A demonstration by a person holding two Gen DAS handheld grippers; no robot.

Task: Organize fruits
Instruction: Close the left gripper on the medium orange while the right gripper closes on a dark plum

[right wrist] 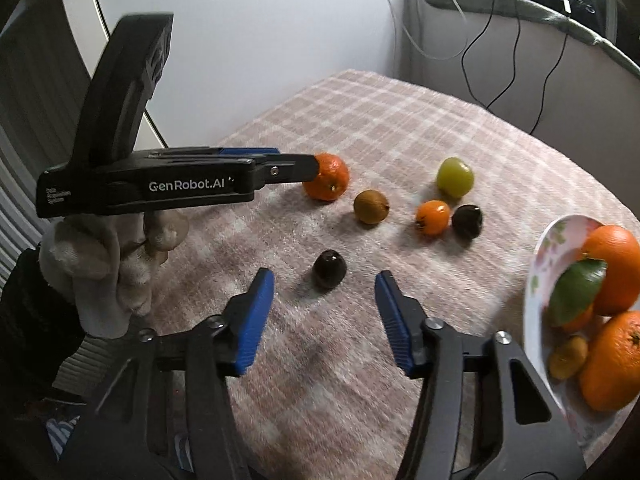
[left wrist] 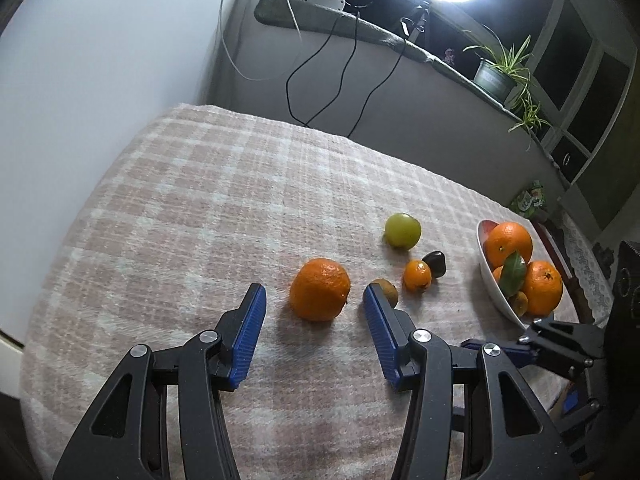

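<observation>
"GenRobot.AI" stands in white on the left gripper's [right wrist: 304,168] black side; smaller print beside it is unreadable.

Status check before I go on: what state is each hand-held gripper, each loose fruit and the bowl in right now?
Left hand-held gripper: open, empty, lined up with the large loose orange.
Right hand-held gripper: open, empty, dark oval fruit ahead of it.
Large loose orange: on the pink checked cloth, ungrasped.
Brown kiwi, green round fruit, small orange fruit, second dark fruit: loose on cloth.
White floral bowl: holds oranges.
</observation>
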